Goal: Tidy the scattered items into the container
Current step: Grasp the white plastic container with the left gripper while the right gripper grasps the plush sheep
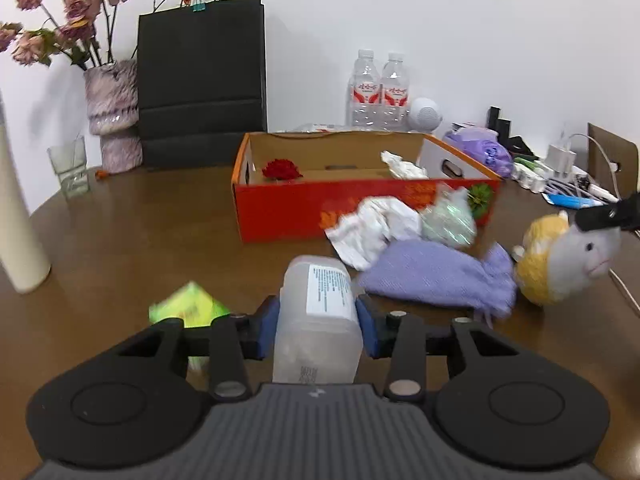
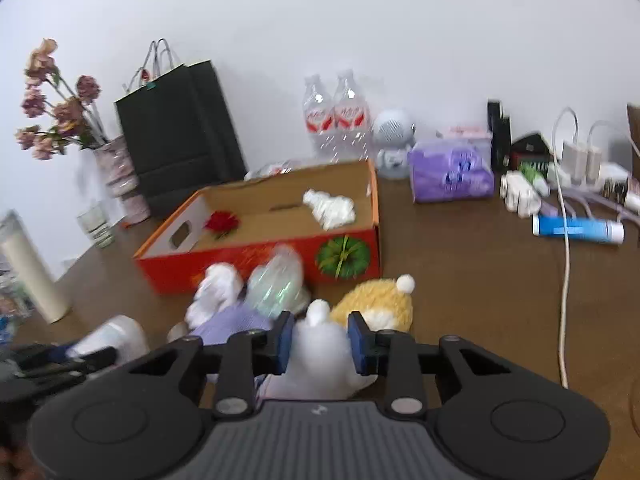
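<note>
My left gripper (image 1: 318,320) is shut on a translucent white plastic bottle (image 1: 318,312) with a printed label, held above the brown table. My right gripper (image 2: 320,340) is shut on the white head of a plush toy (image 2: 320,344) whose yellow body (image 2: 378,300) hangs ahead; the left wrist view shows the same toy (image 1: 568,256) at the right. The orange cardboard box (image 1: 280,208) stands open behind, with a red flower (image 1: 281,170) and crumpled white paper (image 1: 404,166) inside. In front of it lie crumpled paper (image 1: 372,228), a shiny greenish wrapper (image 1: 450,216) and a lilac cloth pouch (image 1: 436,276).
A green packet (image 1: 188,306) lies left of the bottle. A cream cylinder (image 1: 16,236), a glass (image 1: 72,168), a vase of dried roses (image 1: 114,116) and a black paper bag (image 1: 202,80) stand at left. Water bottles (image 1: 378,88), a purple tissue pack (image 2: 450,170), chargers, cables (image 2: 566,280) and a blue tube (image 2: 576,230) crowd the right.
</note>
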